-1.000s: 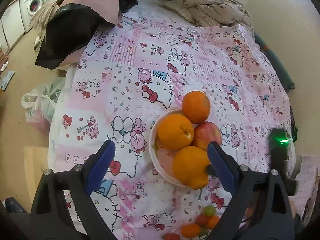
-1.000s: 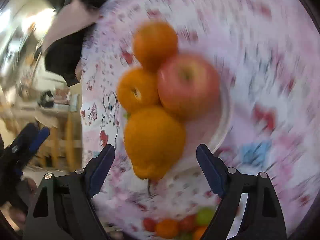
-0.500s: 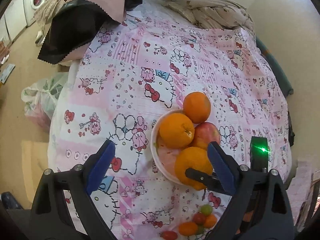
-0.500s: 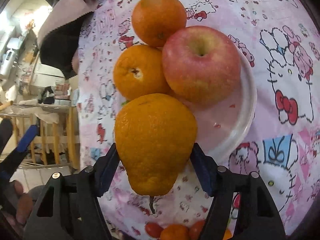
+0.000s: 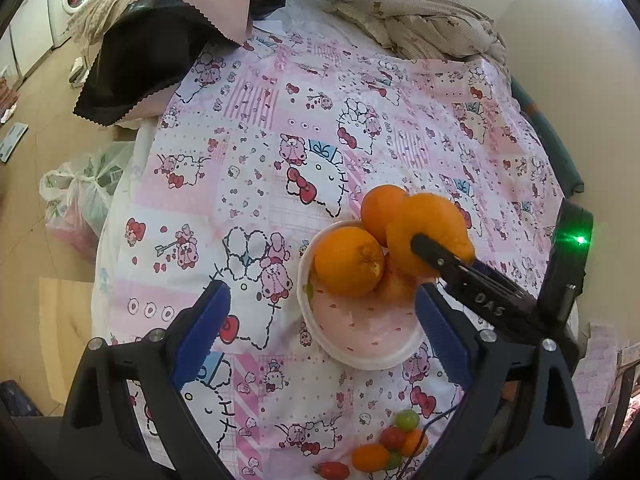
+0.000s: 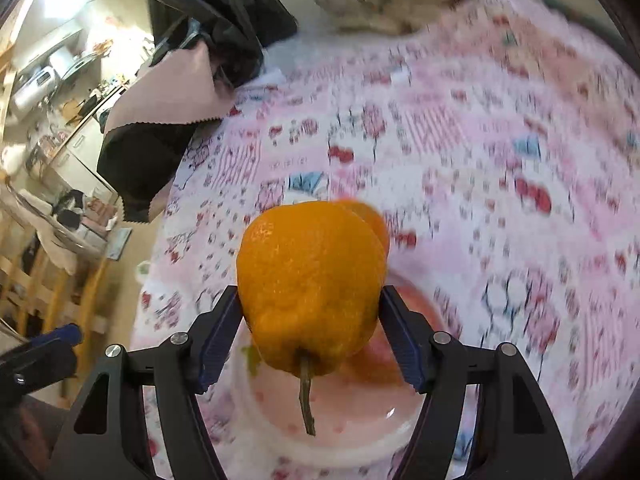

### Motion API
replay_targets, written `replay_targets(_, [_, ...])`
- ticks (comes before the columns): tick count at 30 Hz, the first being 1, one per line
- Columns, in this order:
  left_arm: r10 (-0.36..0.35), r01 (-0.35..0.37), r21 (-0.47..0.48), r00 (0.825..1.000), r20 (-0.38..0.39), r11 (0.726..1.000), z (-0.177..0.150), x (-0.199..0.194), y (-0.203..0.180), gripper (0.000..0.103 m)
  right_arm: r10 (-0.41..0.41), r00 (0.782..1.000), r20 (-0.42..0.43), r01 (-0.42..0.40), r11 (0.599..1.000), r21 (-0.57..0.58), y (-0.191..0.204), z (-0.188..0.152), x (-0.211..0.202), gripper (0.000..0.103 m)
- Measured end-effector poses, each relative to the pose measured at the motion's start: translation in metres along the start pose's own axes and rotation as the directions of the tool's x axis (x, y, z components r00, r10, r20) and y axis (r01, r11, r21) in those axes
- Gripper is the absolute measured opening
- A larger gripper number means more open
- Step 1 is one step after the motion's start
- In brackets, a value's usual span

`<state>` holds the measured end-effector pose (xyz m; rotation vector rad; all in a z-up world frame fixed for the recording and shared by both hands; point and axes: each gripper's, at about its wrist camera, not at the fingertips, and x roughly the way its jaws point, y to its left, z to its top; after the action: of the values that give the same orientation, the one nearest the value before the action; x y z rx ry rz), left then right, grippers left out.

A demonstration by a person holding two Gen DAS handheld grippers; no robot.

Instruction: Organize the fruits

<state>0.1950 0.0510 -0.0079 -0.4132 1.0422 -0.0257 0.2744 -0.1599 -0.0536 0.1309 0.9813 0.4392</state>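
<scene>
A large pear-shaped orange citrus (image 6: 312, 284) with a short stem hangs above the white bowl (image 6: 340, 444), and my right gripper (image 6: 311, 298) is shut on its sides. In the left wrist view the same citrus (image 5: 430, 228) floats over the bowl's (image 5: 360, 356) far right side in that gripper (image 5: 440, 256). In the bowl lie a round orange (image 5: 348, 260) and an apple (image 5: 394, 286), which is mostly hidden. A second orange (image 5: 380, 208) sits at the far rim. My left gripper (image 5: 320, 296) is open, and it hovers above the bowl's near side holding nothing.
Several cherry tomatoes (image 5: 392, 440) lie on the pink patterned sheet (image 5: 260, 140) in front of the bowl. A black and pink cloth (image 5: 140, 60) hangs at the far left and a beige crumpled cloth (image 5: 420, 24) lies at the far end. A plastic bag (image 5: 76, 196) sits on the floor beside the left edge.
My right gripper closed on the pear-shaped citrus, raised it out of the bowl and rolled. The left gripper stayed where it was, still open.
</scene>
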Motion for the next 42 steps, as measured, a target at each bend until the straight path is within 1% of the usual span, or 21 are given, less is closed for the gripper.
replay_targets(3, [0.0, 0.0, -0.004, 1.0, 0.0, 1.0, 0.001, 0.001, 0.001, 0.091, -0.017, 1.0, 0.017, 0.017, 0.999, -0.047, 0.004, -0.007, 0.003, 0.072])
replay_targets(9, [-0.017, 0.017, -0.014, 1.0, -0.014, 1.0, 0.001, 0.002, 0.002, 0.091, 0.009, 1.0, -0.013, -0.009, 0.999, -0.036, -0.001, -0.014, 0.007, 0.072])
replay_targets(15, [-0.011, 0.011, -0.011, 1.0, -0.009, 1.0, 0.0, 0.001, 0.002, 0.091, 0.013, 1.0, -0.027, -0.014, 0.999, -0.045, 0.0, -0.019, 0.007, 0.077])
replay_targets(21, [-0.003, 0.002, -0.015, 1.0, -0.009, 1.0, 0.0, 0.002, 0.004, 0.091, 0.034, 0.997, -0.065, -0.035, 0.999, -0.006, -0.002, -0.021, 0.011, 0.079])
replay_targets(31, [-0.002, 0.002, -0.014, 1.0, -0.013, 1.0, 0.0, 0.003, 0.004, 0.091, 0.1, 0.992, -0.082, -0.092, 0.992, 0.089, -0.01, -0.012, 0.015, 0.085])
replay_targets(32, [-0.002, 0.002, -0.014, 1.0, -0.013, 1.0, 0.0, 0.003, 0.004, 0.091, 0.101, 0.992, -0.081, -0.094, 0.991, 0.093, -0.011, -0.01, 0.015, 0.085])
replay_targets(37, [-0.006, 0.005, -0.01, 1.0, -0.02, 1.0, 0.0, 0.005, 0.004, 0.091, 0.102, 0.993, -0.065, -0.097, 0.992, 0.078, -0.011, -0.008, 0.012, 0.076])
replay_targets(42, [-0.01, 0.01, -0.006, 1.0, -0.014, 1.0, 0.0, 0.004, 0.003, 0.091, 0.121, 0.992, -0.037, -0.117, 0.99, 0.08, -0.014, -0.006, 0.006, 0.073])
